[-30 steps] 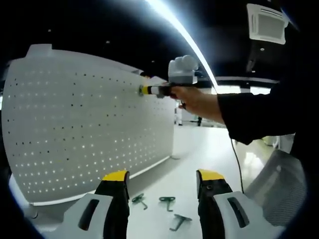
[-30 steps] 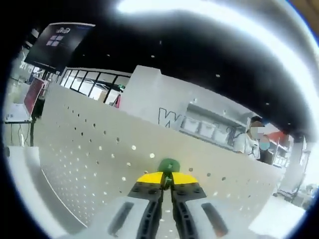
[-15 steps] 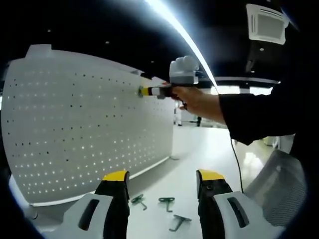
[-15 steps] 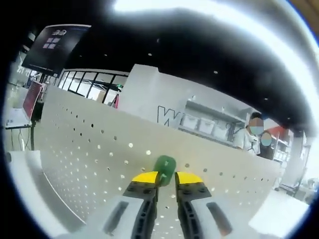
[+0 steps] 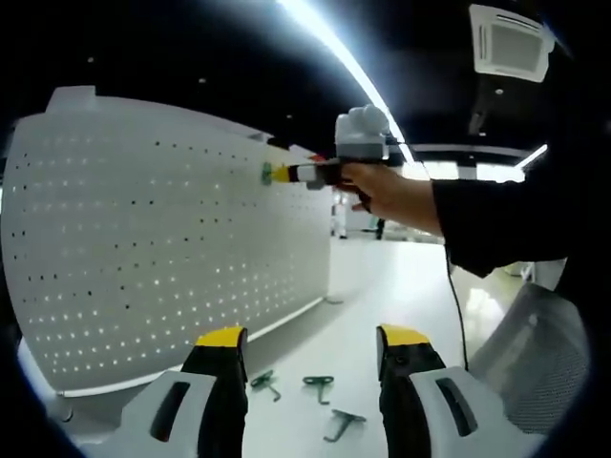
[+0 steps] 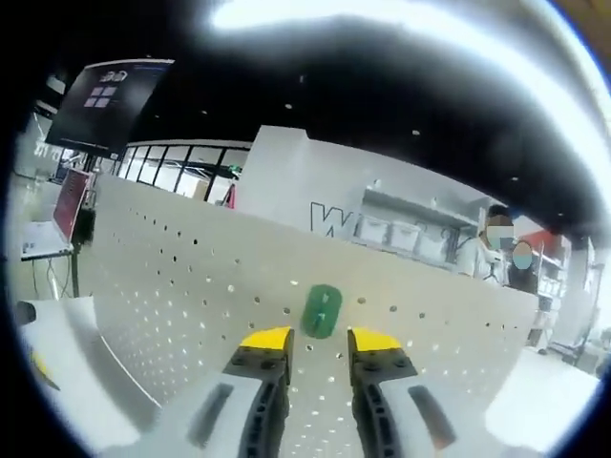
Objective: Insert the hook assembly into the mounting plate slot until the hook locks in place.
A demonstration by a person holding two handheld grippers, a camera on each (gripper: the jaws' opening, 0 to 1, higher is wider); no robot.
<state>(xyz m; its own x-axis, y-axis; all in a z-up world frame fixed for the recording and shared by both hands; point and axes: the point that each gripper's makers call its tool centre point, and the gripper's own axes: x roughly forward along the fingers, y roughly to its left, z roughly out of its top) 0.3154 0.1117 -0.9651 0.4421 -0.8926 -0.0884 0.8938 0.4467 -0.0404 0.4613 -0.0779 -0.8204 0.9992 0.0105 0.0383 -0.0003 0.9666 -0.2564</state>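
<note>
The green hook (image 6: 322, 311) sits on the white pegboard (image 6: 191, 286) just beyond the tips of the right gripper (image 6: 319, 336), centred over the gap between its two yellow-tipped fingers (image 6: 267, 339) and free of both (a strip of board shows between each pad and the green piece). Those jaws stand parted, wider than the hook, with nothing held between them.

In the left gripper view the same hook (image 5: 267, 173) shows as a small green spot high on the pegboard (image 5: 143, 239), right at the nose of the right gripper (image 5: 279, 174), which a hand (image 5: 387, 191) in a dark sleeve holds level against the board's upper part.

The left gripper (image 5: 310, 336) has its jaws wide apart and empty, low in front of the board. Beyond and between its fingertips (image 5: 221, 337), three more green hooks lie flat on the white table (image 5: 382, 286): one (image 5: 265, 383) nearest the left fingertip, a second (image 5: 320, 385) in the middle of the gap, and a third (image 5: 344, 423) closer in towards the right fingertip (all three apart from one another and well below the mounted one).
</note>
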